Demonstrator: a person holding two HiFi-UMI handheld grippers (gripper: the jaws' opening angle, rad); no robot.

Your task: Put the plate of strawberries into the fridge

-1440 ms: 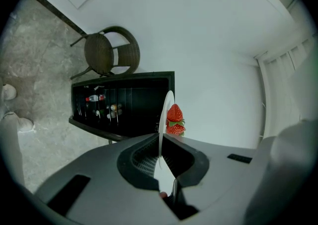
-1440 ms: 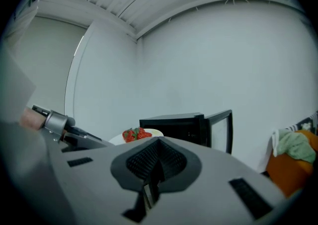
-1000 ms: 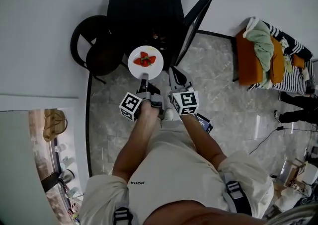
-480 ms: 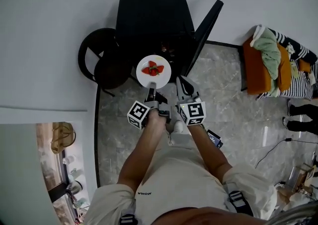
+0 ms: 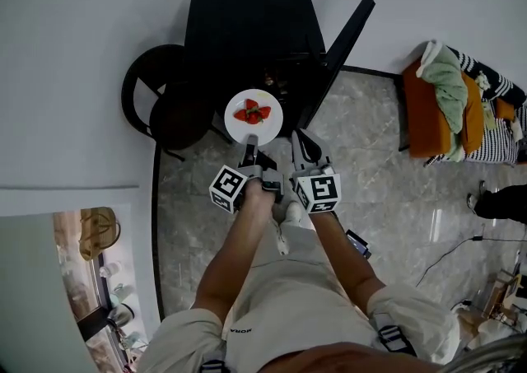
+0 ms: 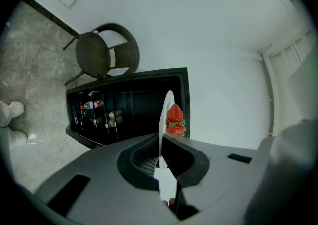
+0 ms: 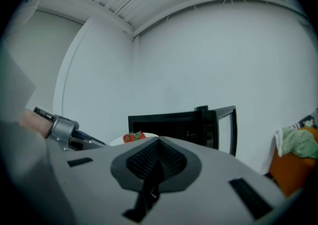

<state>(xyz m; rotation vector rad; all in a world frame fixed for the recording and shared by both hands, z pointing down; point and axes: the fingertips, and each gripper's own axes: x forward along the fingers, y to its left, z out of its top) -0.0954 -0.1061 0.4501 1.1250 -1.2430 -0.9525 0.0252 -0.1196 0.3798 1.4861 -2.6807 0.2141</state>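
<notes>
The left tool (image 5: 250, 143) pinches the near rim of the plate (image 5: 272, 124) of strawberries (image 5: 252, 114), held in the air just before the open front of the black fridge (image 5: 247, 25), between its swung-out door (image 5: 342, 46) on the right and a round chair (image 5: 160, 100) close on the left. The right tool (image 5: 303, 142) hangs beside it, jaws pressed together on nothing. Only the left gripper view shows bottles (image 6: 90, 105) on the fridge shelves.

1. Clamped in the left gripper (image 5: 249, 142): a white plate (image 5: 268, 126) and red strawberries (image 5: 252, 114) with green tops.
2. On its cube (image 5: 230, 188): black-and-white square markers.
3. Ahead of it: a black fridge (image 5: 247, 17).
4. Ahead-left: a dark woven chair (image 5: 165, 104).
5. Beneath: a grey marbled floor (image 5: 379, 157).
</notes>
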